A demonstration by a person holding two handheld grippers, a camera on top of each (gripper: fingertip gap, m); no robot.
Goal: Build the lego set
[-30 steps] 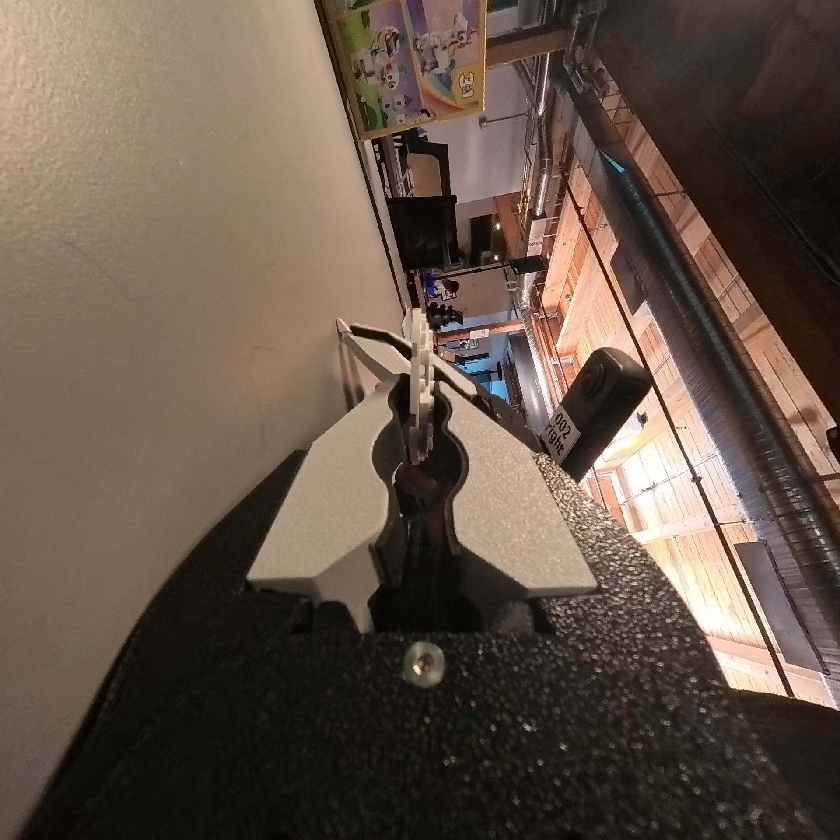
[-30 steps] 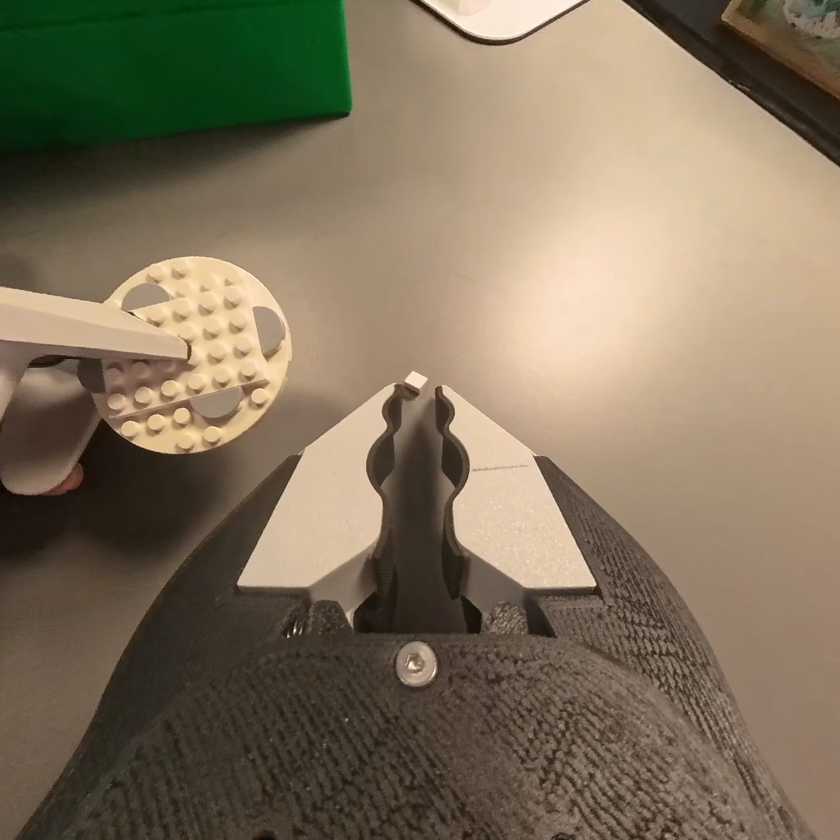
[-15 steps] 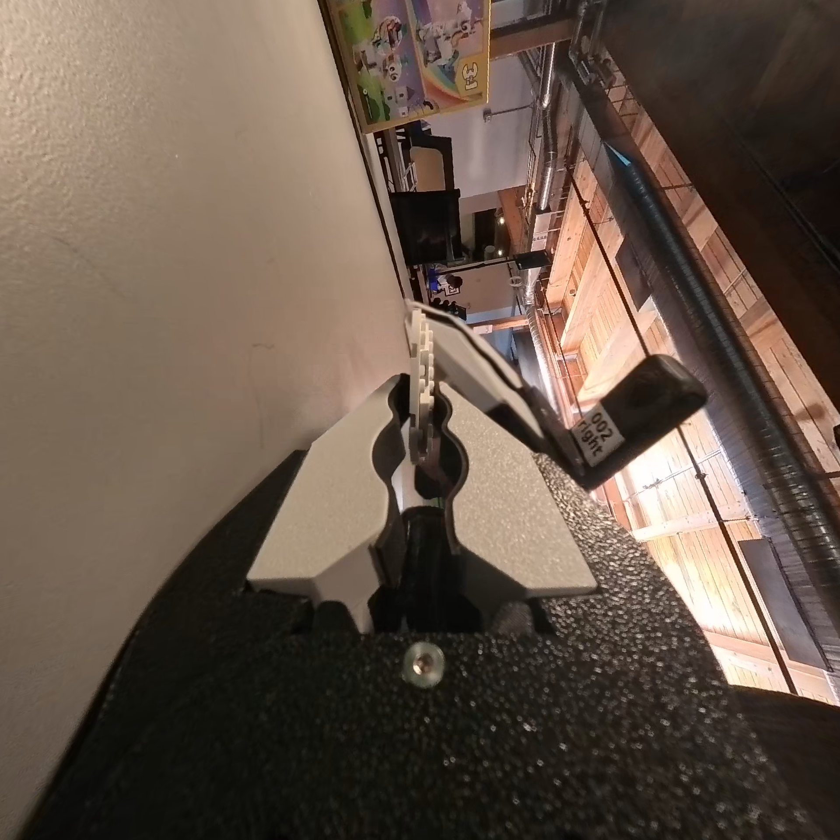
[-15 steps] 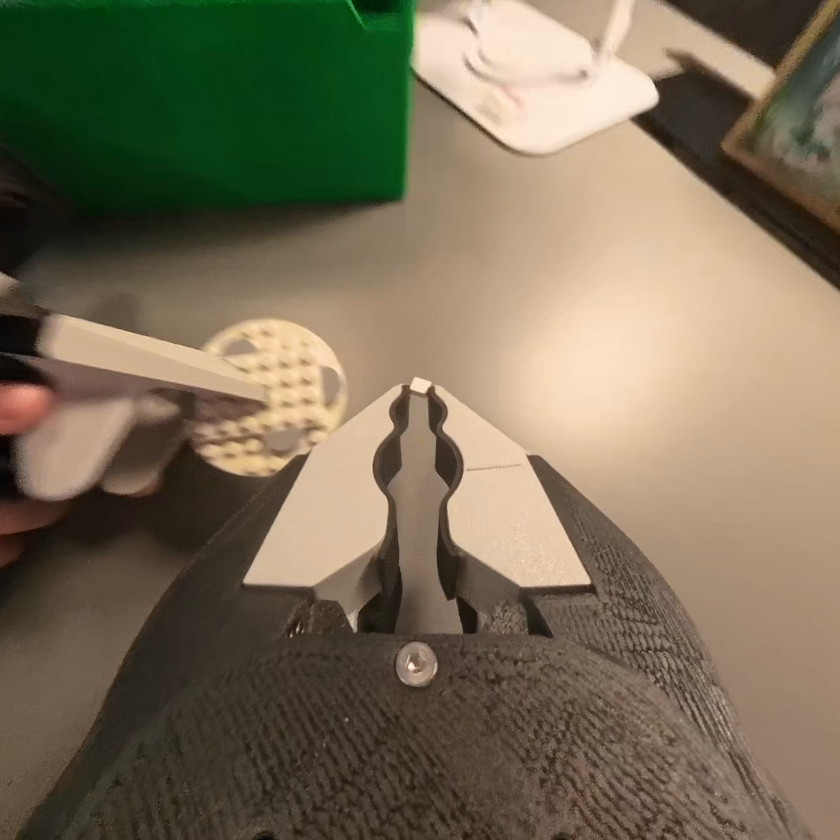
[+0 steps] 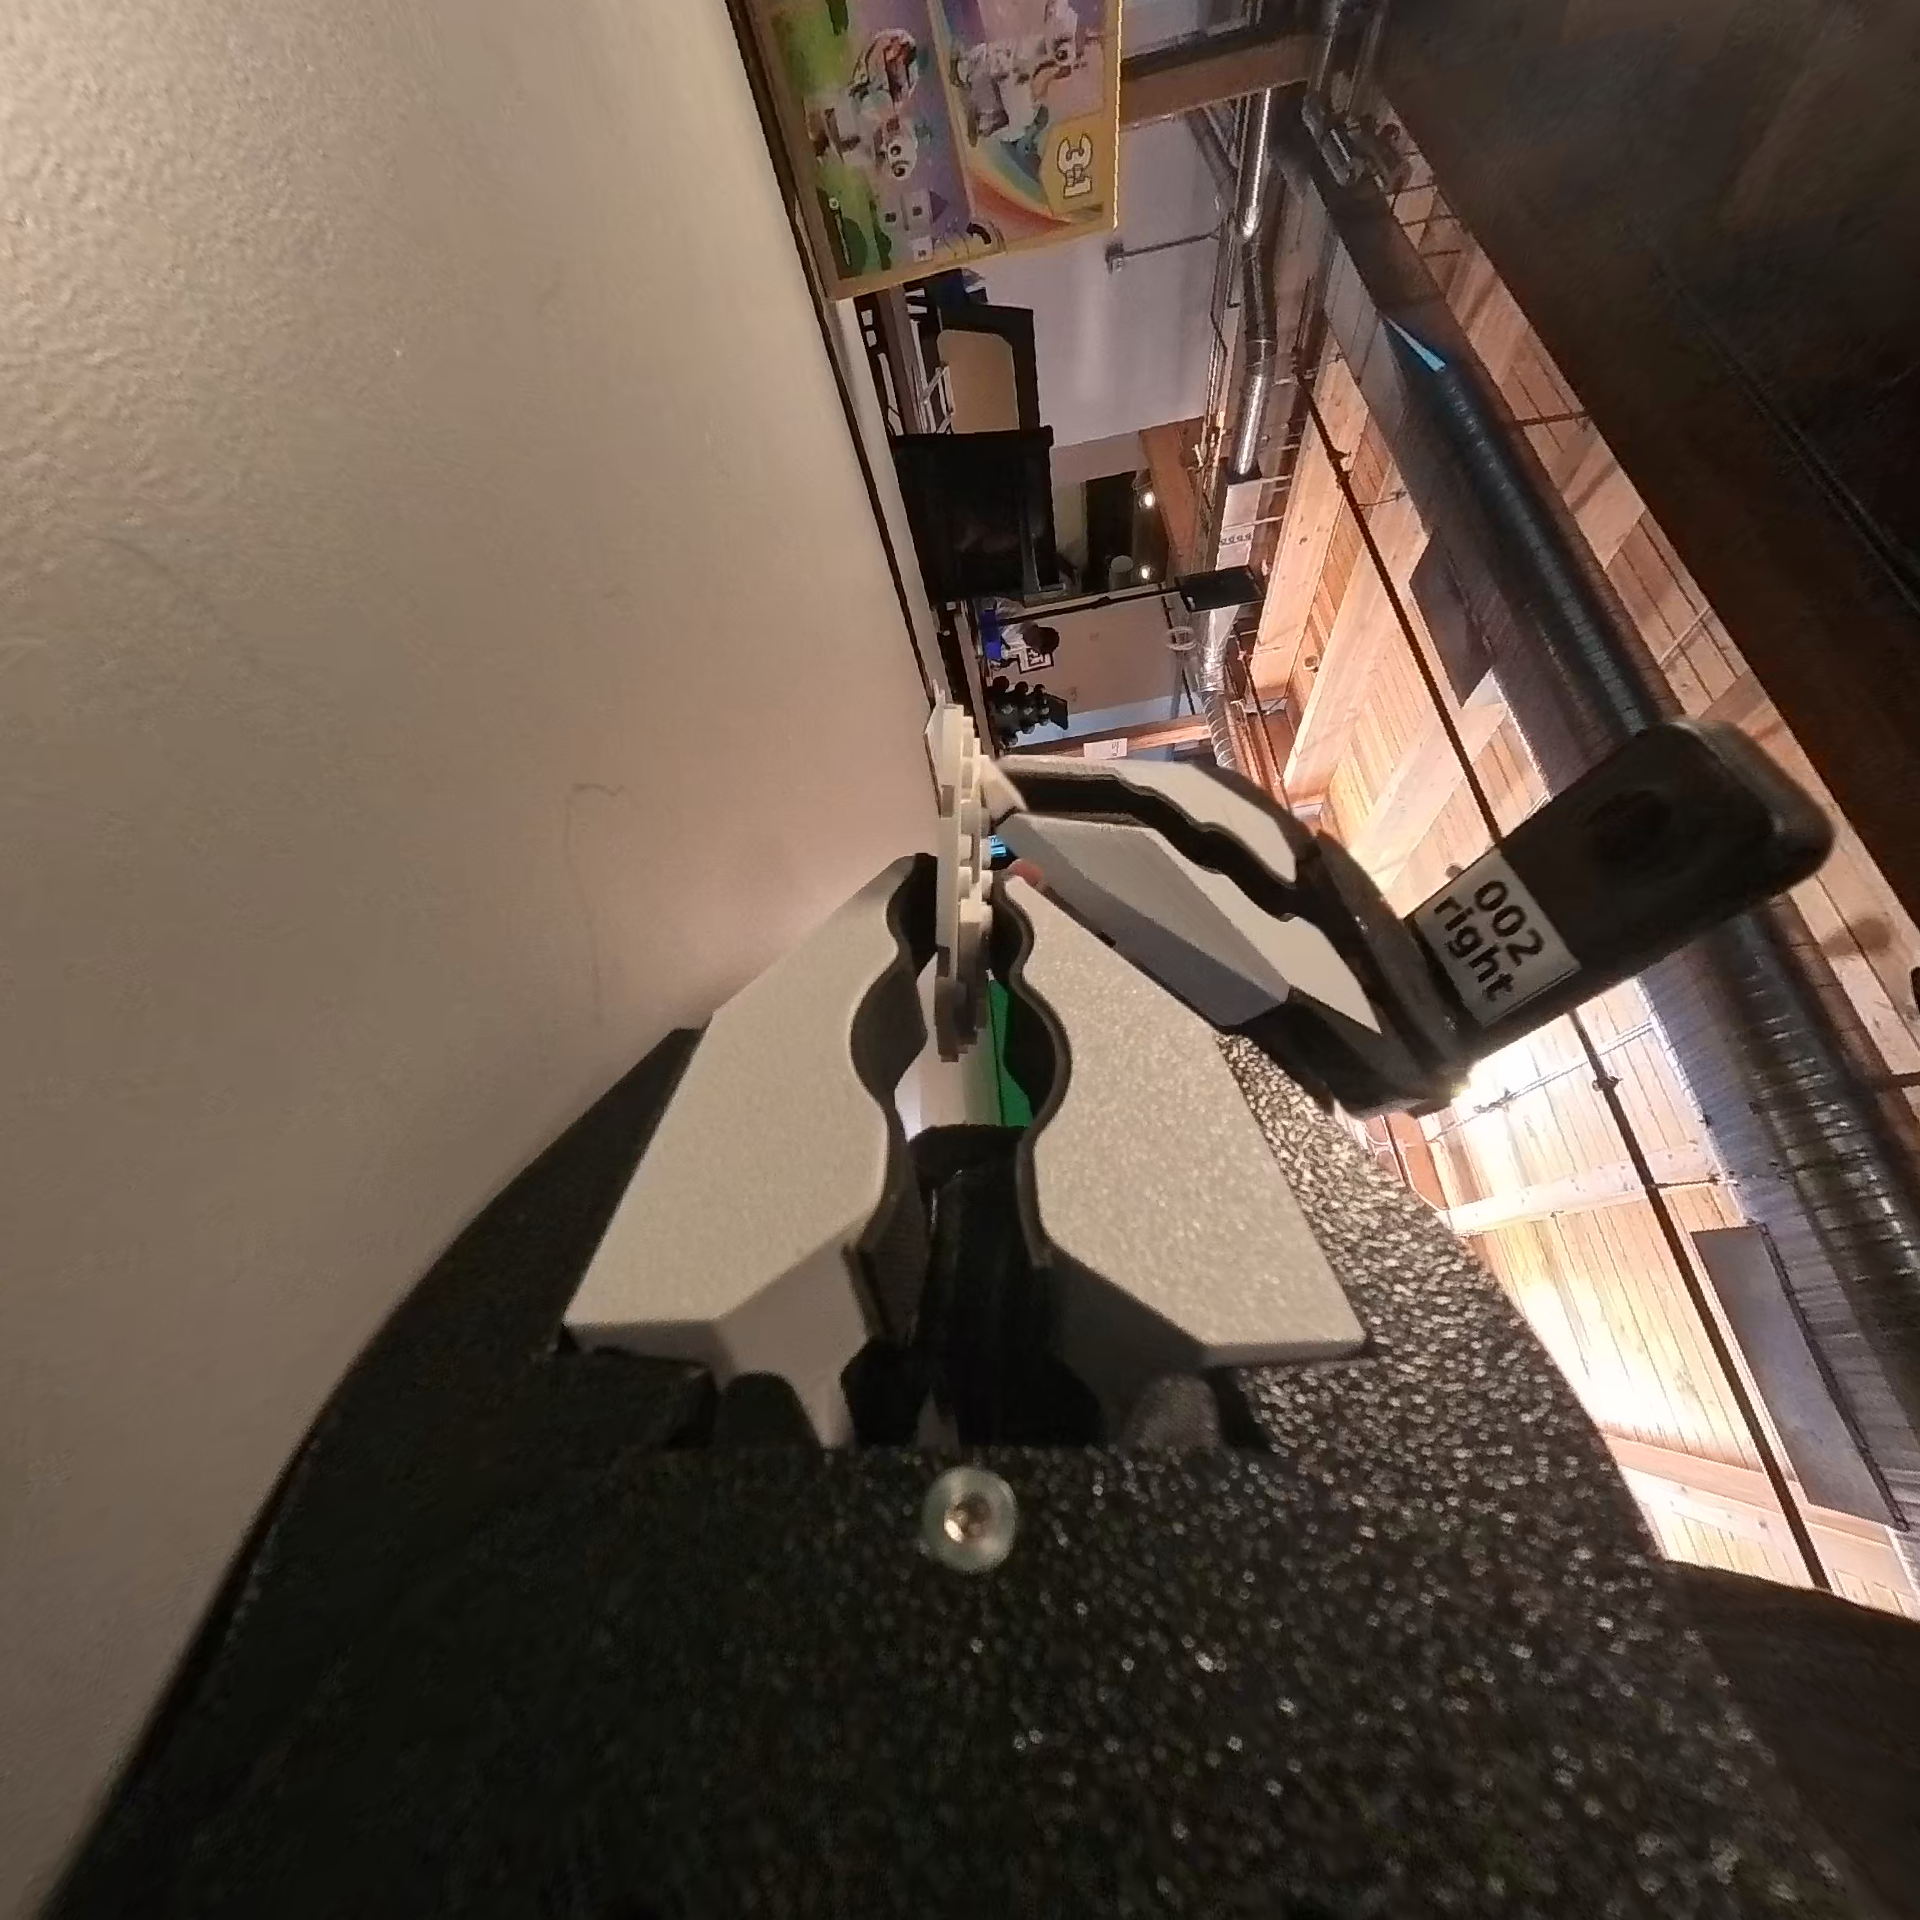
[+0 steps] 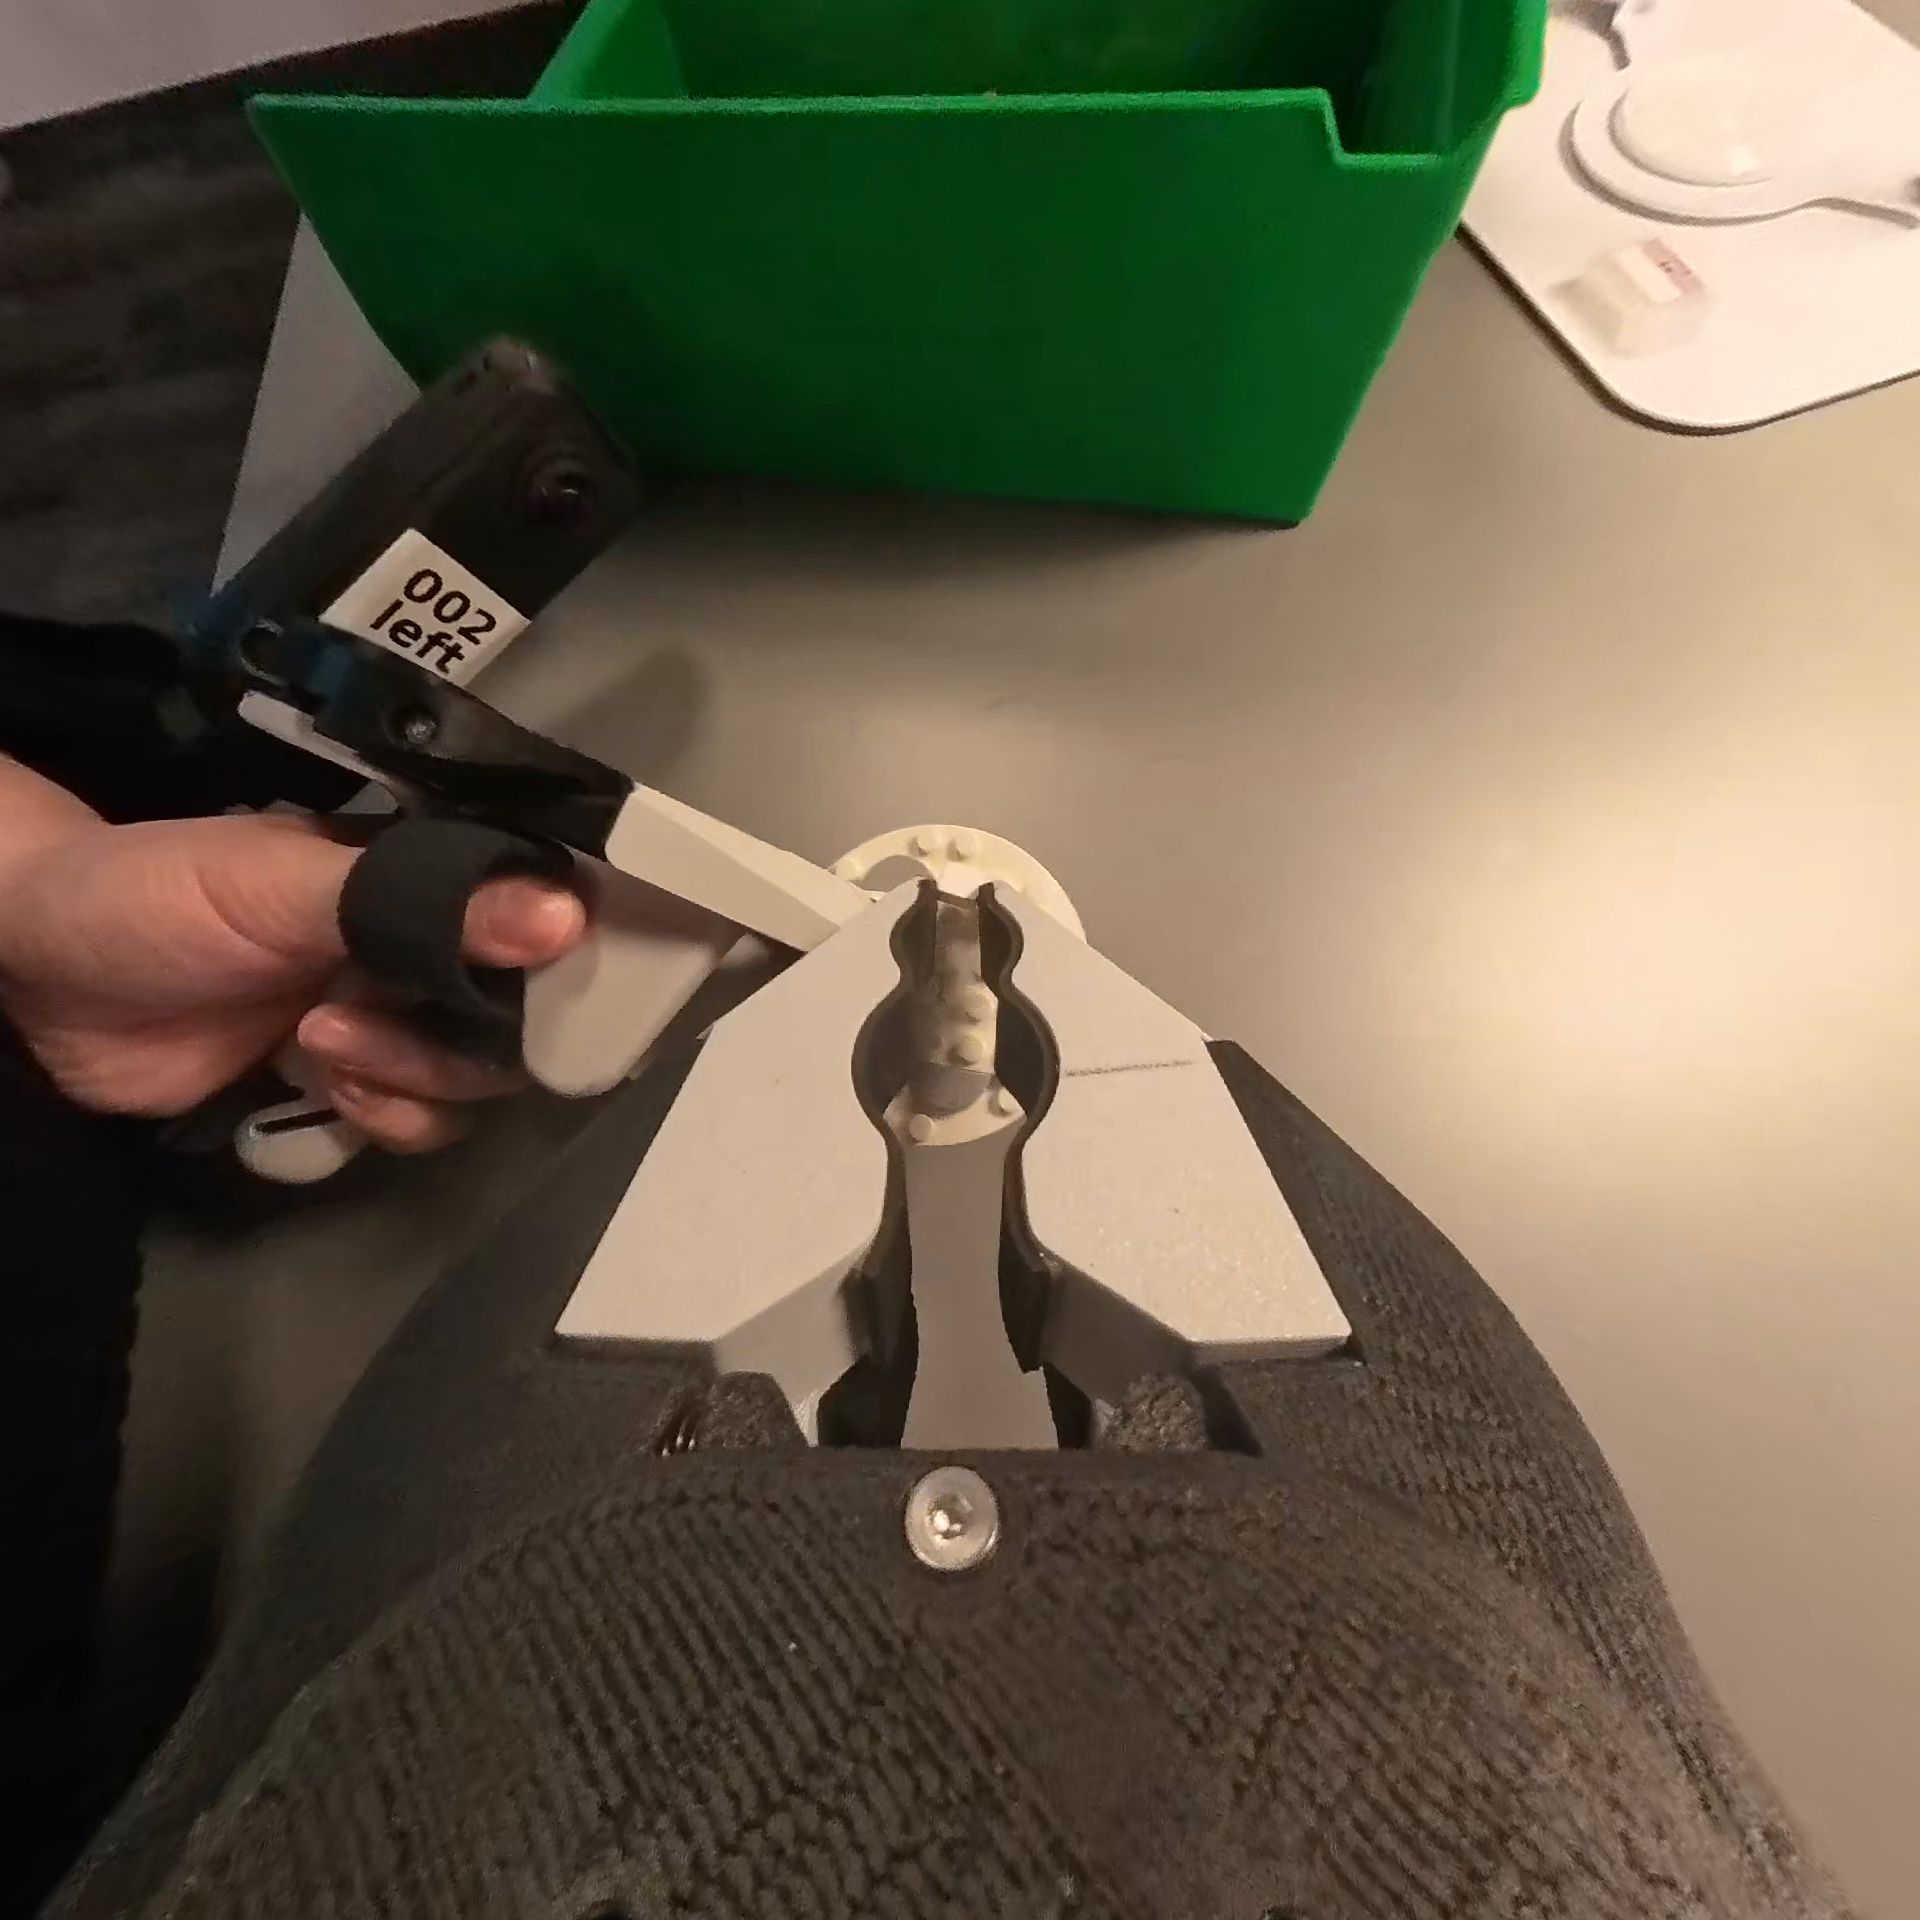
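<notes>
A round white studded plate (image 6: 940, 847) carries a white rectangular plate on top. My left gripper (image 5: 961, 894) is shut on its edge and holds it above the grey table (image 6: 1455, 727); the left wrist view shows it edge-on (image 5: 951, 821). In the right wrist view the left gripper (image 6: 831, 914) reaches in from the left, held by a hand (image 6: 208, 956). My right gripper (image 6: 956, 896) is nearly closed, its tips right over the plate's studs. It comes in from the right in the left wrist view (image 5: 1003, 805), tips touching the studded face. The small white piece it holds barely shows.
A green bin (image 6: 935, 312) stands just behind the plate. A white pad (image 6: 1714, 260) with small parts lies at the back right. The set's picture box (image 5: 935, 135) stands at the table's far edge. Less than 4 cm separates the two grippers' tips.
My right gripper has moved left and forward with the small white piece, from beside the round plate to right over it. The left gripper brought the plate in under the right tips.
</notes>
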